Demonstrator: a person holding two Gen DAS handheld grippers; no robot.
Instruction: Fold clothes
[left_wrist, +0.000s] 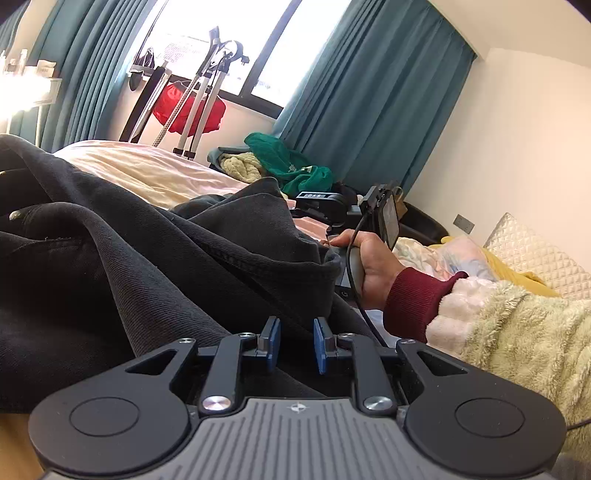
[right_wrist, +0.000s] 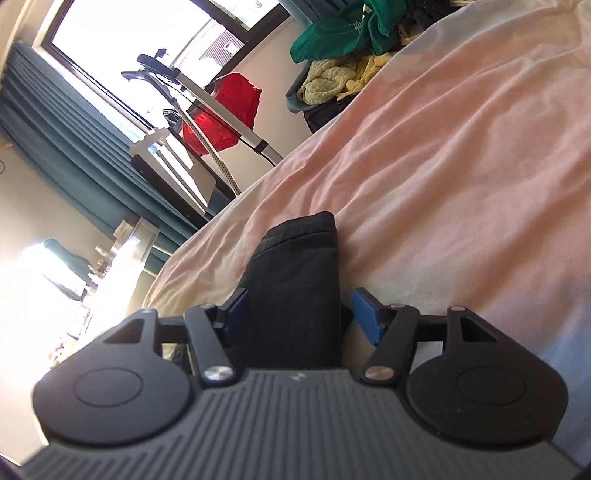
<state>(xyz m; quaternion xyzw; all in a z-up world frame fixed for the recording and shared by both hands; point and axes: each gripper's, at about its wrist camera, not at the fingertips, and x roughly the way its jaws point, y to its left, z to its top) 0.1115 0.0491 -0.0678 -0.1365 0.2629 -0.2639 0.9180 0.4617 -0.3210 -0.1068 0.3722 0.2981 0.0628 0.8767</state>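
Black heavy cotton garment, thick-seamed and rumpled, is spread over the pale pink bedsheet, and every place below is given from that garment. In the left wrist view it fills the left and centre, its folds running away from the camera toward a raised hemmed corner at its far right end.

The left gripper sits low over the near edge of the garment. Its blue pads stand a narrow gap apart; dark cloth lies under and beyond them, but I see nothing pinched between them.

The right gripper is at the garment's far right end, held by a hand in a maroon cuff and fluffy cream sleeve. In its own view a narrow folded tongue of the black cloth runs straight forward between the jaws, its long axis along the fingers and its tip past them on the sheet. The jaws are half-open: the left pad looks to be against the cloth, while the right pad stands clear, so the cloth is not yet clamped.

By my judgement the right hand is the nearer to a grip, needing only to close on that tongue. A heap of green and yellow clothes lies well beyond the garment, near the teal curtains.
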